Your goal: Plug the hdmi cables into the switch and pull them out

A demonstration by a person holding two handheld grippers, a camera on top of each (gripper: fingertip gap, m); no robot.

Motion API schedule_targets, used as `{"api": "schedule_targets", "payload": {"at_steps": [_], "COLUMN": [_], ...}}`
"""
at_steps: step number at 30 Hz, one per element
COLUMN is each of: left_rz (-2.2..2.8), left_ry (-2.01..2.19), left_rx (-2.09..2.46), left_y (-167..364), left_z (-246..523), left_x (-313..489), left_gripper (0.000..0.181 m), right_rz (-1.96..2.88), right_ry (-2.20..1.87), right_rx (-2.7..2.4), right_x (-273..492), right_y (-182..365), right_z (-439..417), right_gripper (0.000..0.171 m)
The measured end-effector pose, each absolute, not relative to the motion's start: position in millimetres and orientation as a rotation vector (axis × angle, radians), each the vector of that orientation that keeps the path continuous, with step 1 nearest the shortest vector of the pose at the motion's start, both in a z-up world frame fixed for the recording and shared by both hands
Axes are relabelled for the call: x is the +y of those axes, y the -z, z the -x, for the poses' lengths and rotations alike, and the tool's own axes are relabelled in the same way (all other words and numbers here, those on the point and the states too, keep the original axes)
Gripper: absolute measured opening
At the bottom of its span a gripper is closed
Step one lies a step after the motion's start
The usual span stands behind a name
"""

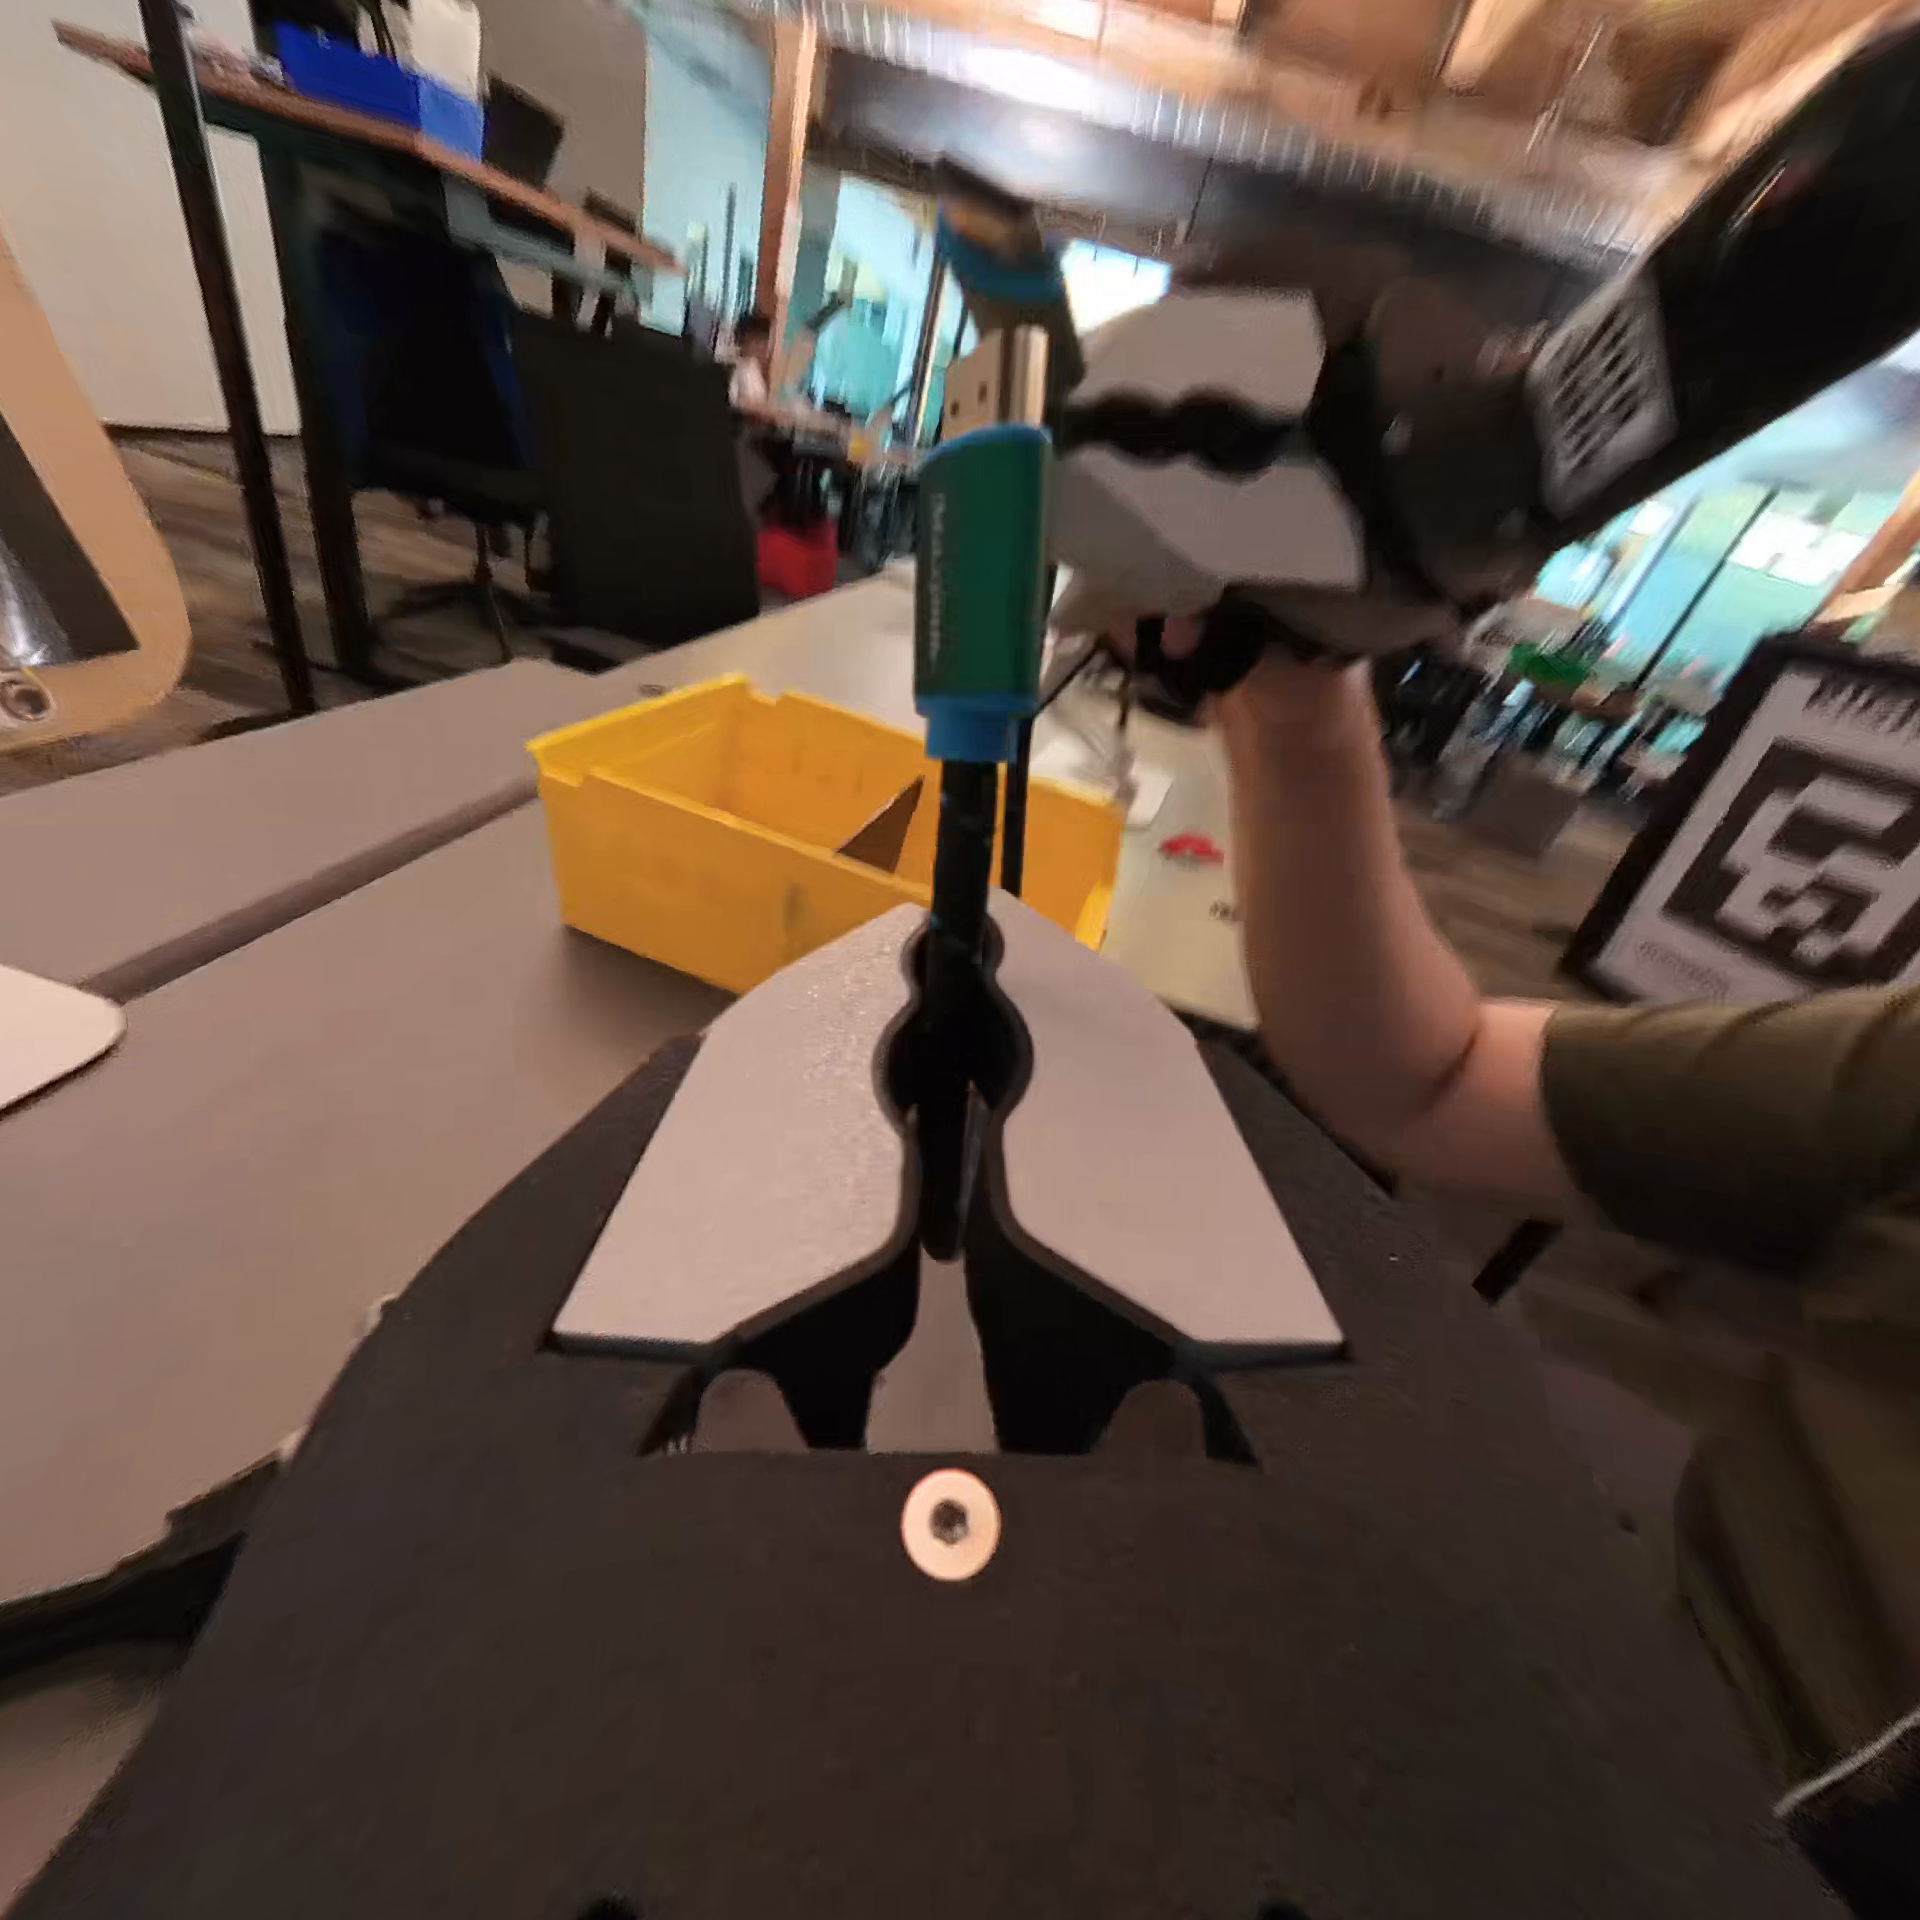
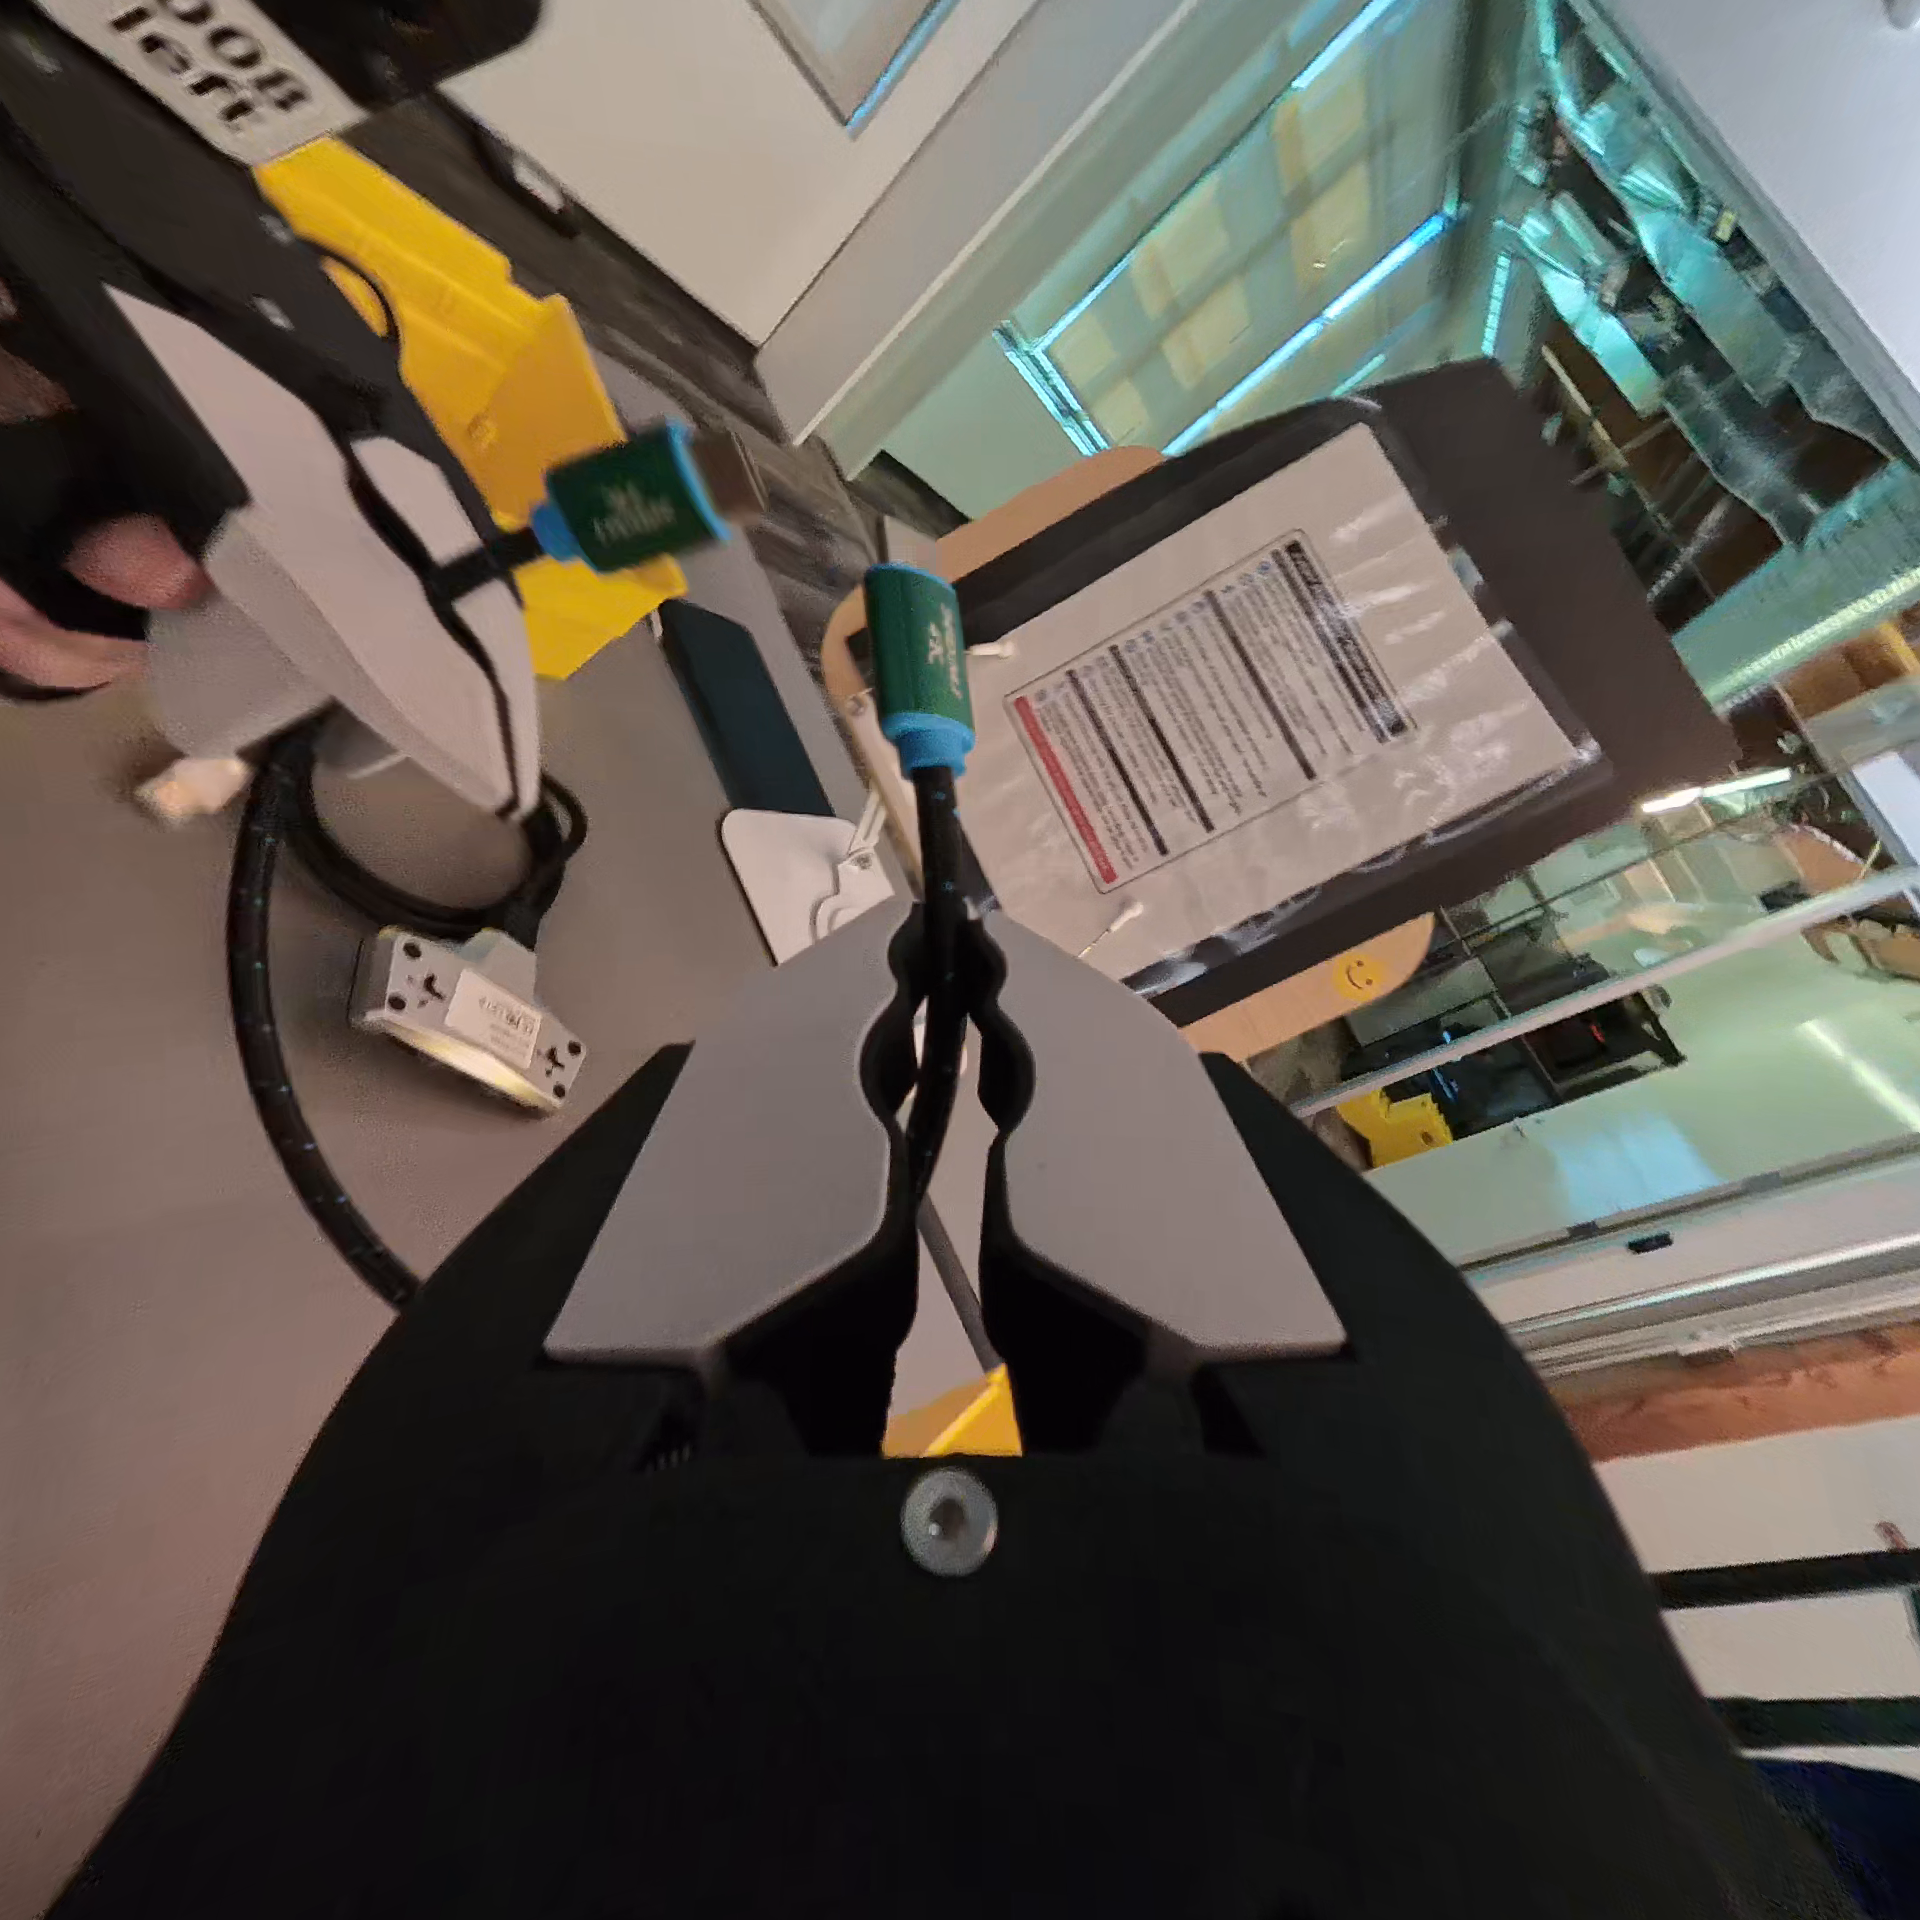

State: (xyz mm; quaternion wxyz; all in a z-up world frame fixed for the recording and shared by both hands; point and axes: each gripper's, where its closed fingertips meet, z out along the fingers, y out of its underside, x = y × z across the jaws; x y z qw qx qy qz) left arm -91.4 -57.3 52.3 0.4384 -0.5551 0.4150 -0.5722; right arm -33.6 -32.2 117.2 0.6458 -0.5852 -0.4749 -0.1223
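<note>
Left hand-held gripper [image 1: 954,971]: fingers closed on the black braided cable just behind its plug; the left HDMI plug [image 1: 977,577] stands straight out past the fingertips, green body with blue collar, long axis in line with the fingers; in the right wrist view this same plug [image 2: 634,504] shows its bare metal tip, free in the air and plugged into nothing.

Switch [image 2: 462,1013]: small silver box lying flat on the grey table [image 2: 125,1039]; it sits below the left hand-held gripper [image 2: 488,582] in the right wrist view, nearer to that one than to the right; a loop of black cable [image 2: 265,1039] curls round beside it; from these views I cannot tell which face carries the ports.

Right hand-held gripper [image 2: 948,935]: fingers clamped on the second black cable a little below its plug; the right HDMI plug [image 2: 920,670] rises ahead of the tips, leaning slightly left, long axis near the finger line; the switch lies off to the left and lower, well apart from this plug.

Judgement: both plugs are out and held aloft; to insert, each tip must swing down toward the switch, the left having the shorter path.

Yellow bin [image 1: 748,831] sits on the table beyond the left fingertips.
</note>
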Motion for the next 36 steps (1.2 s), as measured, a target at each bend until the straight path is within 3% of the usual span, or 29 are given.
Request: {"api": "schedule_targets", "payload": {"at_steps": [7,15,19,24,26,28,29,36], "left_rz": [1.171,1.027,1.037,1.272,1.360,1.450,1.459,1.373], "left_ry": [1.482,1.518,1.557,1.670,1.549,1.324,1.228,1.032], "left_rx": [0.781,0.685,0.664,0.731,0.751,0.772,0.783,0.831], "left_y": [-122.1,-163.7,-163.7,-124.1,-112.7,-105.1,-105.5,-130.2], "left_z": [147.5,176.1,176.9,150.2,147.3,154.2,160.7,188.7], "left_x": [-48.7,-64.9,-62.3,-58.1,-48.7,-32.9,-28.3,-34.3], "left_gripper": [0.002,0.001,0.002,0.004,0.025,0.072,0.081,0.073], "right_rz": [1.297,1.137,1.122,1.213,1.250,1.324,1.362,1.870], "right_ry": [-0.247,-1.121,-1.106,-0.889,-0.841,-0.834,-0.857,-0.949], "right_rx": [-0.493,0.039,0.010,-0.170,-0.232,-0.315,-0.355,-0.659], "right_x": [-21.3,-2.3,-2.2,-7.0,-10.3,-13.9,-16.7,-22.2], "right_y": [-168.9,-161.5,-162.0,-164.2,-165.4,-162.2,-160.1,-77.2], "right_z": [-37.4,-86.9,-81.4,-66.5,-58.3,-45.7,-38.7,17.0], "right_gripper": [0.007,0.006,0.006,0.007,0.007,0.007,0.007,0.007]}}
